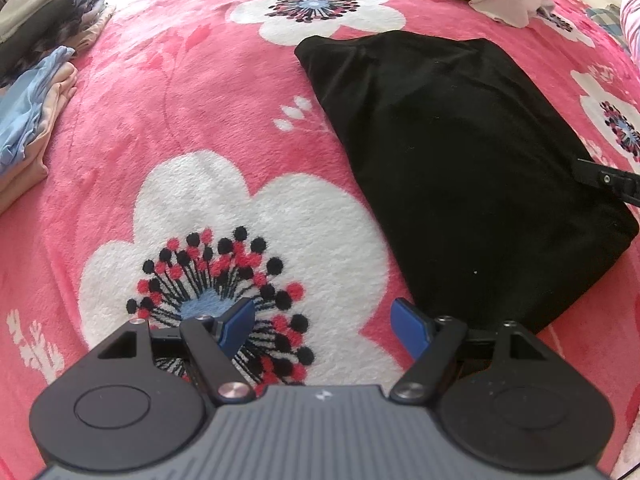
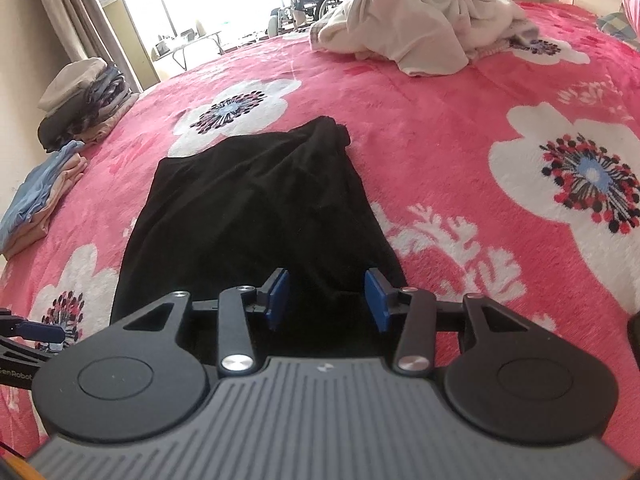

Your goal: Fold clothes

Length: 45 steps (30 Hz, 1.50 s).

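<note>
- Black garment [image 2: 256, 208] lies flat on the bed's pink flowered blanket [image 2: 460, 152], folded into a long tapering slab.
- Long axis, in the right wrist view: runs from the right tongs [image 2: 327, 300] away toward the window; near end wide, far end narrower and bunched in a small roll.
- In the left wrist view the same garment [image 1: 460, 152] slants from upper left to lower right, off to the right of the left tongs [image 1: 324, 326].
- Look: plain matte black, soft wrinkles, no print visible.
- Left tongs: open wide, nothing between the blue pads, hanging over a white flower on the blanket, beside the garment's near edge.
- Right tongs: jaws parted over the garment's near end; pads not pressing the cloth.
- Folded stack of clothes [image 2: 44, 204] at the bed's left edge; heap of pale unfolded laundry [image 2: 416, 24] at the far side.
</note>
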### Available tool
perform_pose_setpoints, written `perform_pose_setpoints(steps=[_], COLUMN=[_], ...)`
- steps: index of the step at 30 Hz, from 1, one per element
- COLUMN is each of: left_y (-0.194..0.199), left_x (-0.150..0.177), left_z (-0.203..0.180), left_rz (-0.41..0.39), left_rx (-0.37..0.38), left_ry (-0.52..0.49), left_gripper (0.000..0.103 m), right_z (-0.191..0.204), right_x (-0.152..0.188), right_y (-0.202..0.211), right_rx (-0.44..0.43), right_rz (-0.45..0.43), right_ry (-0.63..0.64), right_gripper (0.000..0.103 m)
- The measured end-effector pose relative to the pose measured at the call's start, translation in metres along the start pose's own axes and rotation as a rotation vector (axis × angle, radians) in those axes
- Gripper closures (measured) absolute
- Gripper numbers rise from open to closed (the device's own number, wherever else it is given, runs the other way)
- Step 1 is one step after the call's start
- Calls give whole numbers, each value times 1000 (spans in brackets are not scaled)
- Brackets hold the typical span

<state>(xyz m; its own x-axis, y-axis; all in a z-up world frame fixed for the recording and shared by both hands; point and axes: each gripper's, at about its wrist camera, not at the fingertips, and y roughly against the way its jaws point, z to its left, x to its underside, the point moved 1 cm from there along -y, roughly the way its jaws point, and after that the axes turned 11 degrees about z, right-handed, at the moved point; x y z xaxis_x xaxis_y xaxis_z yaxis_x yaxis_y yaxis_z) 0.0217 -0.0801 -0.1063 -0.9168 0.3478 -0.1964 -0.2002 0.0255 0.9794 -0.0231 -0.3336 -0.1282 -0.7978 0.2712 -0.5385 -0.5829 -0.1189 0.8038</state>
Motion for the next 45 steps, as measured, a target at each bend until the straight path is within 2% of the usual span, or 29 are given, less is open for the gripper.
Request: perform_pose_setpoints(steps=[15,22,26,29,45], left_y=[-2,3,9,11,8], left_x=[0,2,2,1,3], left_z=[2,5,4,2,-2], left_rz=[3,-44,-85,-97,-83], left_rx=[7,63,80,85,116], left_ry=[2,23,35,34,27], left_gripper=[27,25,17,17,15], right_z=[-1,-3,-3,-3,-7], right_x=[-1,-2,-2,-1,-3], right_y=[0,0,1,3,6], right_rx=[-12,-21,-27,-30,-31], right_rz=[1,0,-2,-7,-11], right_ry=[-12,-23,-26,-31,-44], right_gripper=[54,52,51,50,46])
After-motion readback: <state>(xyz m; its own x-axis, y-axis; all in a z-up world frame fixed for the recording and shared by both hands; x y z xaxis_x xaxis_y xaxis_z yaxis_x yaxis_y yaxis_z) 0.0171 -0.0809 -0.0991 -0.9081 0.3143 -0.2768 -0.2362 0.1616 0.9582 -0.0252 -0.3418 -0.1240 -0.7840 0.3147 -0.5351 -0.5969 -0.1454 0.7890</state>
